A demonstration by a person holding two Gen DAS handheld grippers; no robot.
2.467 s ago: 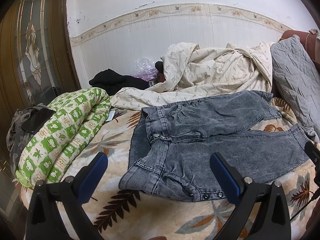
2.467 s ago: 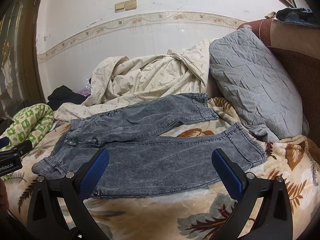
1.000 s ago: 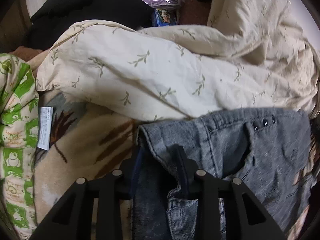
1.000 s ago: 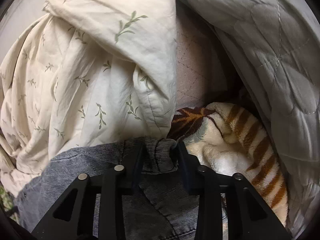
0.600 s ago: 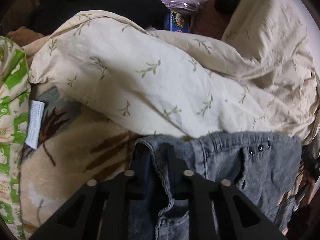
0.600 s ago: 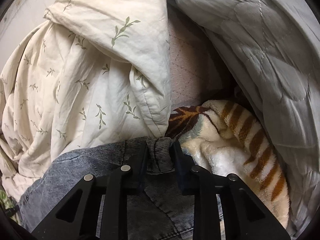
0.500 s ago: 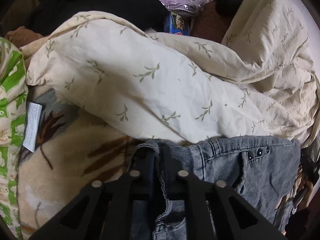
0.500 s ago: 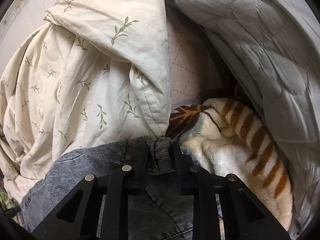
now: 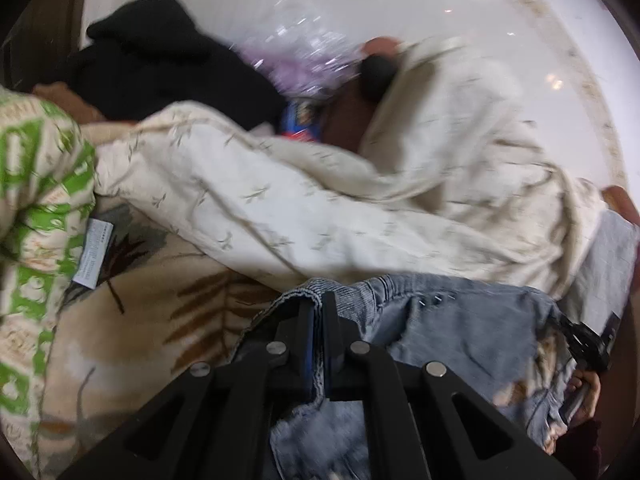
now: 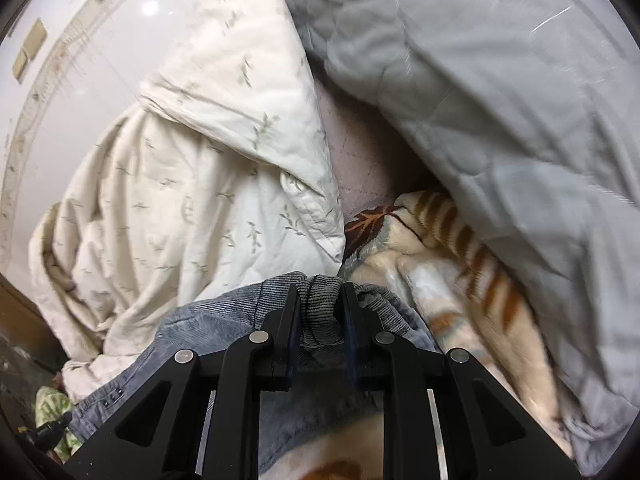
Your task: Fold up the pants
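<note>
The grey-blue denim pants [image 9: 460,328] lie on a leaf-patterned blanket. My left gripper [image 9: 318,304] is shut on the pants' waistband edge at the far corner, lifted off the blanket. My right gripper [image 10: 320,292] is shut on the bunched ribbed cuff of the far pants leg [image 10: 224,312], also raised. Denim hangs down from both grips. The near leg is hidden below the fingers.
A crumpled cream leaf-print duvet [image 9: 320,200] lies just behind the pants. A grey quilted pillow [image 10: 500,100] is at the right. A green-and-white folded quilt [image 9: 36,208] is at the left, with black clothes [image 9: 160,68] and a plastic bag by the wall.
Both grippers came down from above the flat pants and shut on the far edge. In the last half second both have lifted, and the views are blurred by motion.
</note>
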